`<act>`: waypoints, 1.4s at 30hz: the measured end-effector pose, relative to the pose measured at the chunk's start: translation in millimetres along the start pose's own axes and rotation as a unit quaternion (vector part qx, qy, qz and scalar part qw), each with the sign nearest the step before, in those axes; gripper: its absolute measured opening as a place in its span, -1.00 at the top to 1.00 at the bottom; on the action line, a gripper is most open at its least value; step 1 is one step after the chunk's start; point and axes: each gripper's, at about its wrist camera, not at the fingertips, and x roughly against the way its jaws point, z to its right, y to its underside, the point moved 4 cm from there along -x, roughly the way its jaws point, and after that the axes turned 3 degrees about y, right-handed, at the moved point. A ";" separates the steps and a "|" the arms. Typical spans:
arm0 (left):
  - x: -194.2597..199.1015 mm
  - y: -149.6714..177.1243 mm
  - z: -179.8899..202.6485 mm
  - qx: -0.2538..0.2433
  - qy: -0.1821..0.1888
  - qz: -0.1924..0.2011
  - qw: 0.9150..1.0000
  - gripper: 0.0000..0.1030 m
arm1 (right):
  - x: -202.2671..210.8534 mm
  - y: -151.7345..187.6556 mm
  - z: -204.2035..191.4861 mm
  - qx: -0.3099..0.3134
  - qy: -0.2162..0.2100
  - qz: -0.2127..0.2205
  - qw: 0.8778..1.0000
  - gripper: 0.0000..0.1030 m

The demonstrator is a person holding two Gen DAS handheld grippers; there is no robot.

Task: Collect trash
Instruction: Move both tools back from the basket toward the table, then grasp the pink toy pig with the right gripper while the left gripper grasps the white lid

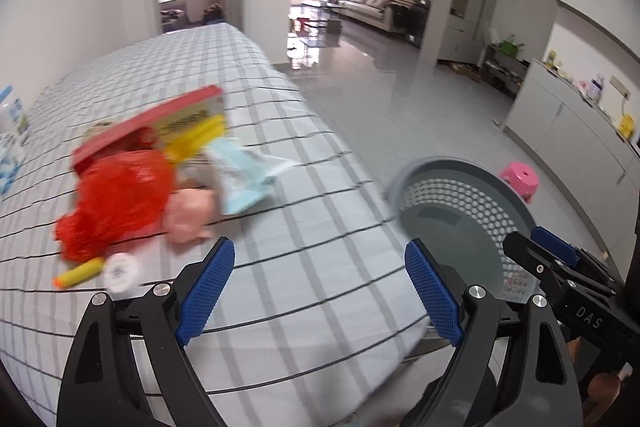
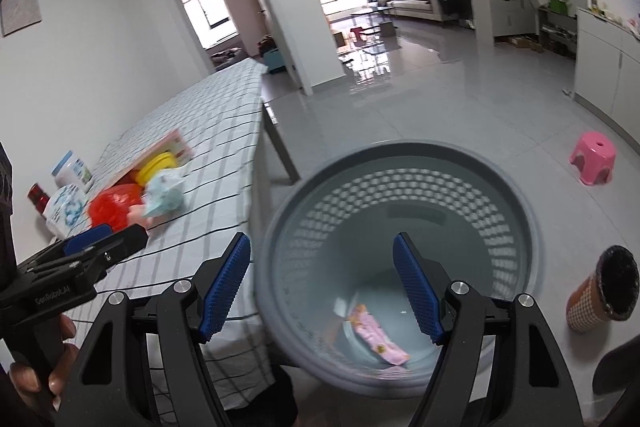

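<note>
- Two blue-padded fingers of the left gripper (image 1: 318, 291) stand wide apart in the left wrist view, released and holding nothing, above the checked tablecloth (image 1: 280, 259).
- Ahead of them on the cloth lies a blurred heap of trash: a red plastic bag (image 1: 116, 203), a pink wrapper (image 1: 192, 213) touching it, a pale blue packet (image 1: 244, 171) and a red-and-yellow box (image 1: 176, 127) behind.
- Near the left finger lie a yellow foam dart (image 1: 78, 273) and a white round lid (image 1: 120, 271), just beside each other.
- Off the table's edge to the right stands the grey perforated bin (image 1: 460, 203), with the right gripper (image 1: 556, 263) over its rim; a pink stool (image 1: 520, 179) sits on the floor beyond.

- Seen from the right wrist, the right gripper (image 2: 322, 289) is likewise spread open and empty, hanging over the mouth of the grey perforated bin (image 2: 400, 167).
- At the bin's bottom lies a pink printed wrapper (image 2: 376, 337).
- On the table to the left, the red bag (image 2: 114, 207) and the pale packet (image 2: 164, 197) sit together, with a white jar (image 2: 72, 171) behind.
- Beside the bin on the floor lies a brown patterned cup (image 2: 600, 295), tipped on its side.
- At the left edge the left gripper (image 2: 88, 251) shows from the side; its opening cannot be judged there.
</note>
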 end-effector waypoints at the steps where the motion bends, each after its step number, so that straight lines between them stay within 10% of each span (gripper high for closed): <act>1: 2.5 0.6 -9.0 0.003 -0.008 0.003 1.000 -0.66 | -2.1 0.5 -6.6 0.004 -0.005 -0.001 1.000 -0.37; 22: 45.9 36.9 -182.5 0.104 -0.123 0.011 0.987 -0.72 | -55.0 18.1 -155.8 0.120 -0.082 -0.055 0.988 -0.37; 42: 41.2 57.8 -220.3 0.137 -0.159 -0.010 0.978 -0.72 | -110.2 19.5 -230.7 0.161 -0.089 -0.101 0.978 -0.37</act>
